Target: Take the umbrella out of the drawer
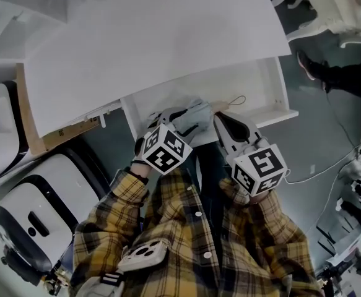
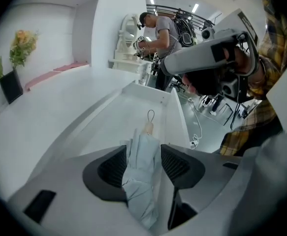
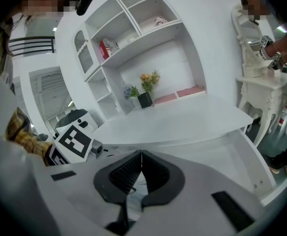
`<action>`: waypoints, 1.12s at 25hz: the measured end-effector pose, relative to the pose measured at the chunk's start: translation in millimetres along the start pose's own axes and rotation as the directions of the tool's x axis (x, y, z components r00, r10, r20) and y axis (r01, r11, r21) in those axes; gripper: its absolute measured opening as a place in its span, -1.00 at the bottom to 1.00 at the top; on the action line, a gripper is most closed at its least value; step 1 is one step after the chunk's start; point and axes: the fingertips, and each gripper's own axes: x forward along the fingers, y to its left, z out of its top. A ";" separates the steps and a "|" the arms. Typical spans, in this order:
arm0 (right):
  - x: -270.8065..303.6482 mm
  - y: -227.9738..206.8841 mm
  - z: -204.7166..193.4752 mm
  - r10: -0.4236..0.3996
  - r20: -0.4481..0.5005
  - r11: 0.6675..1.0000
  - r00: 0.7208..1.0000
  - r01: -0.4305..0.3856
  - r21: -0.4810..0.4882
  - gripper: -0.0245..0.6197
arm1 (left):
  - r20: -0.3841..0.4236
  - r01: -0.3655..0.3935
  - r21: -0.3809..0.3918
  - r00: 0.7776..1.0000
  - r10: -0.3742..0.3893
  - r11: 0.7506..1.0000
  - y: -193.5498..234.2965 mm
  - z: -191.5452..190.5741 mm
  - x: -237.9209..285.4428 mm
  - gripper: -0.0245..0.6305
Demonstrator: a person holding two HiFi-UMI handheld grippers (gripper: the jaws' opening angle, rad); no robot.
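**Umbrella in open drawer, left tongs around it**

Orientation: the umbrella (image 2: 142,171) lies flat in the drawer (image 1: 278,85), its long axis along the drawer's length. In the head view the handle (image 2: 147,128) points to picture right. In the left gripper view it points away from the camera.

Count: one umbrella, one drawer, one desk (image 1: 155,42), two tongs.

Appearance: folded, pale blue-grey fabric, creased and loosely bunched. It has a short tan handle with a thin cord loop (image 2: 150,115) at its tip.

Left tongs (image 2: 143,147): angled down into the drawer, jaws partly apart, with the fabric end of the umbrella between the ribbed pads. No firm squeeze is evident.

Right tongs (image 3: 142,154): jaw tips together, holding nothing, beside the left tongs at the drawer's front edge.
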 end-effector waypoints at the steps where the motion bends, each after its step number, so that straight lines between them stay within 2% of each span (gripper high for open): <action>1: -0.4 -0.3 -1.5 -0.002 -0.003 1.000 1.000 0.002 0.003 -0.87 | -0.015 0.004 0.017 1.000 -0.003 1.000 0.0 -2.0 2.6 -0.24; 10: -3.7 -7.0 -11.6 -0.003 -0.016 0.999 1.000 0.003 0.046 -0.87 | -0.188 0.058 0.160 0.982 -0.027 0.985 2.1 -29.7 28.5 0.02; 14: -5.8 -12.0 -14.9 -0.014 -0.020 0.998 1.000 0.015 0.056 -0.87 | -0.246 0.062 0.201 0.969 -0.011 0.978 6.9 -41.9 40.5 0.06; 19: -8.6 -15.5 -16.9 -0.029 -0.027 0.998 0.999 0.030 0.060 -0.87 | -0.324 0.118 0.235 0.945 -0.037 0.965 2.4 -56.4 54.8 0.14; 24: -9.5 -17.5 -17.8 -0.034 -0.033 0.997 0.999 0.036 0.063 -0.87 | -0.400 0.123 0.331 0.916 0.021 0.936 4.2 -71.4 66.7 0.19; 28: -8.6 -16.9 -20.6 -0.031 -0.035 0.998 0.999 0.033 0.062 -0.87 | -0.426 0.131 0.353 0.904 0.035 0.926 5.5 -80.5 76.3 0.20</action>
